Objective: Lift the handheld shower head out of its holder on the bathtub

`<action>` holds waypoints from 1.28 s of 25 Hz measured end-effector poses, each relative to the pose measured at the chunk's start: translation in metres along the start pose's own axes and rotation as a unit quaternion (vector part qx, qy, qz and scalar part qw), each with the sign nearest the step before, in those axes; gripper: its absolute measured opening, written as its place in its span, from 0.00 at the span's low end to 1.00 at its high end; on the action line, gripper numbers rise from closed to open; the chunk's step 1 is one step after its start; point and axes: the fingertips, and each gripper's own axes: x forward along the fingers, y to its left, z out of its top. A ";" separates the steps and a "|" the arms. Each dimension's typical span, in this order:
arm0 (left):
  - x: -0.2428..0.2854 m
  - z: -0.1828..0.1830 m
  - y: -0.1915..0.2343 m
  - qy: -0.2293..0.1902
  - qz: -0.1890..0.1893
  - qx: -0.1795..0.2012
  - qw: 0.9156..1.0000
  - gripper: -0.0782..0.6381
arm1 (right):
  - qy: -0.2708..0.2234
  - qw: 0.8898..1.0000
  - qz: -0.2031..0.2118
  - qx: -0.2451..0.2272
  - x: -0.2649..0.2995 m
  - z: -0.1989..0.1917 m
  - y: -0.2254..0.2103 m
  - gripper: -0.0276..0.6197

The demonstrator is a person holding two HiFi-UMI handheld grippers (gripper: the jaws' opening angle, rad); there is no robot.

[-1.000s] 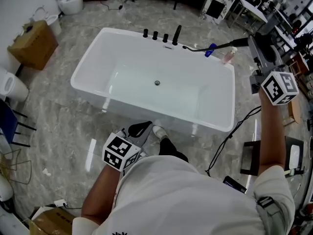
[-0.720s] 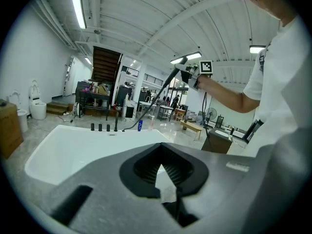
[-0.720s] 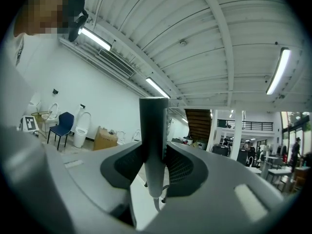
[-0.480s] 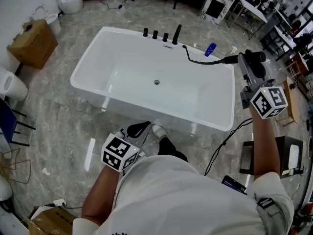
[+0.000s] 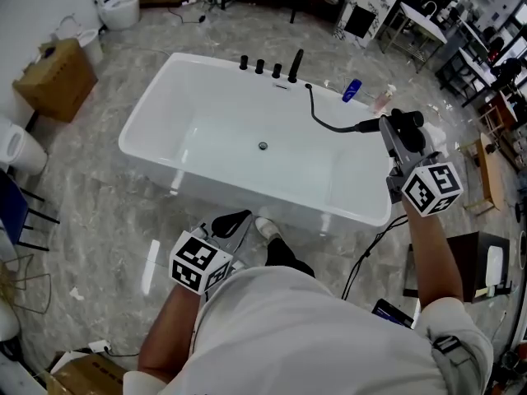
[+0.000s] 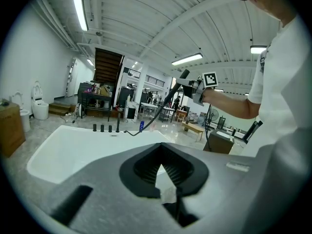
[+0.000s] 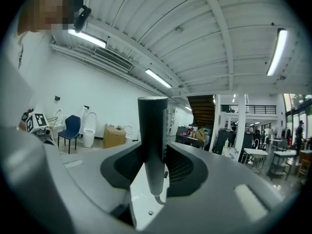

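Your right gripper [image 5: 397, 138] had its jaws clamped on the black shower head [image 5: 372, 124]. In the right gripper view the dark, round handle stood upright between the two ribbed pads, both of which pressed against its sides. From the head view the shower head hung over the right end of the white bathtub [image 5: 214, 130], clear of the rim and well apart from the row of black fittings [image 5: 259, 66] and the taller black spout [image 5: 295, 64] on the far rim. Its black hose [image 5: 325, 122] ran from a spot on that rim just beside the spout, dipped over the basin and curved up to the handle in your grip. Your left gripper [image 5: 233, 220] was held low in front of your body, near the front wall of the tub, and touched nothing. In its own view the jaws were together with nothing caught between them (only a sliver of white tub showed through the recess behind the tips). The drain [image 5: 263, 146] sat in the middle of the tub floor. A blue bottle [image 5: 352, 90] and a pinkish bottle [image 5: 381, 99] stood at the far right corner of the tub, near the hose but not touching it. A cardboard box [image 5: 56, 76] sat on the floor well to the left.
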 end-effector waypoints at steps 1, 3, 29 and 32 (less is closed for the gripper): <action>-0.001 0.000 0.000 -0.001 0.001 -0.001 1.000 0.12 | 0.003 1.000 0.002 0.002 -0.001 -0.003 0.003 0.27; -0.002 -0.001 -0.001 -0.002 0.002 -0.002 1.000 0.12 | 0.009 1.000 0.004 0.004 -0.002 -0.011 0.009 0.27; -0.018 0.000 -0.001 -0.001 0.018 -0.002 1.000 0.12 | 0.048 0.998 0.020 0.030 -0.020 -0.065 0.051 0.27; -0.018 -0.001 -0.002 -0.001 0.019 0.000 1.000 0.12 | 0.047 0.998 0.021 0.031 -0.021 -0.065 0.051 0.27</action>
